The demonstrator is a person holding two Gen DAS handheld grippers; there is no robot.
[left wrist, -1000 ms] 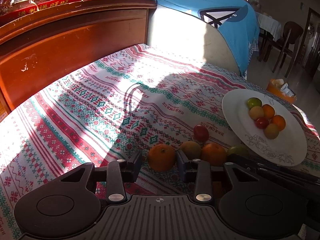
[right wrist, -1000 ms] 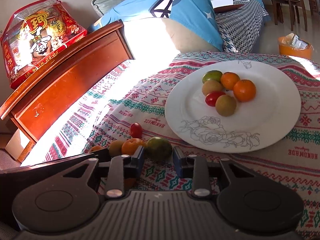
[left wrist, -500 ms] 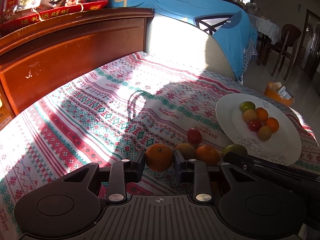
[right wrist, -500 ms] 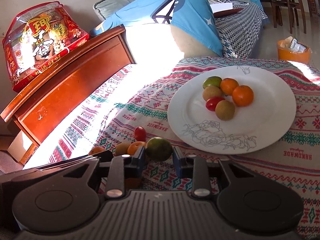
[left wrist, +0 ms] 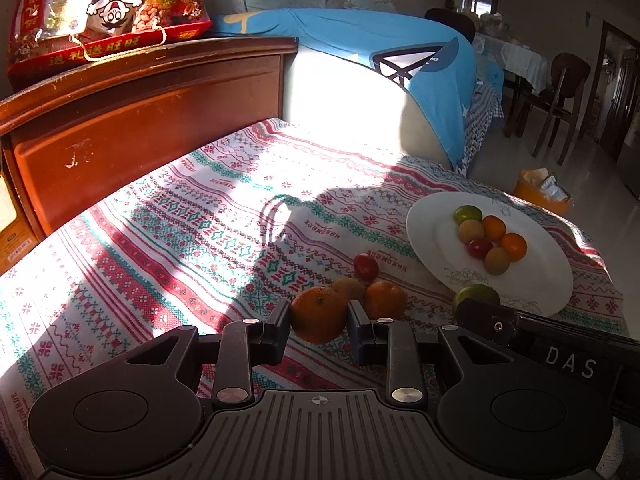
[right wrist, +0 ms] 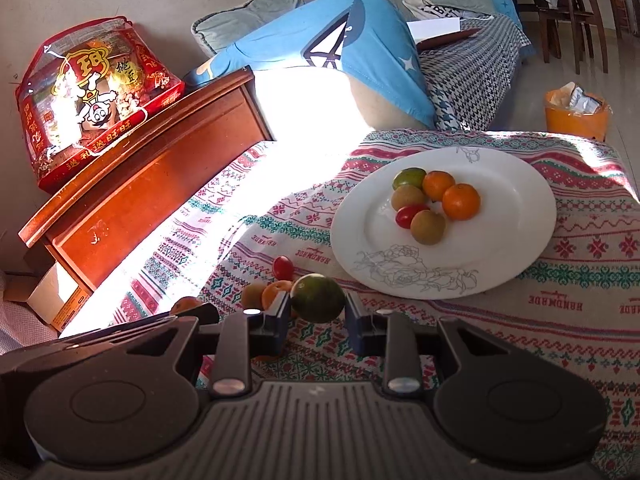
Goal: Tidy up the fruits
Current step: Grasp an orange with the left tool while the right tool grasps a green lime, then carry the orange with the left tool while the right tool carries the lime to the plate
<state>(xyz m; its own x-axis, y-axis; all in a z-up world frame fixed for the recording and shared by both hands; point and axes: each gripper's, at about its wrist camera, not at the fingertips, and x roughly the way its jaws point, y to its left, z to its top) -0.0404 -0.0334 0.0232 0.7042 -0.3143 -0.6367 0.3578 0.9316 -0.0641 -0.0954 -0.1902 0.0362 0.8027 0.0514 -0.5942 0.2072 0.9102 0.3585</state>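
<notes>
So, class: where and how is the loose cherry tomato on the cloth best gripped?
Grip the cherry tomato across its narrow middle, fingers on its two long sides, coming from above. It is small, smooth and lies close behind the brown fruit and orange, so a low approach would likely knock them.

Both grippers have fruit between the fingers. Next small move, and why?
Probably carry both toward the white plate. The left gripper looks closed on an orange, the right gripper on a green citrus, and both fruits seem lifted off the cloth. The plate already holds six fruits, with bare space nearest the grippers.
</notes>
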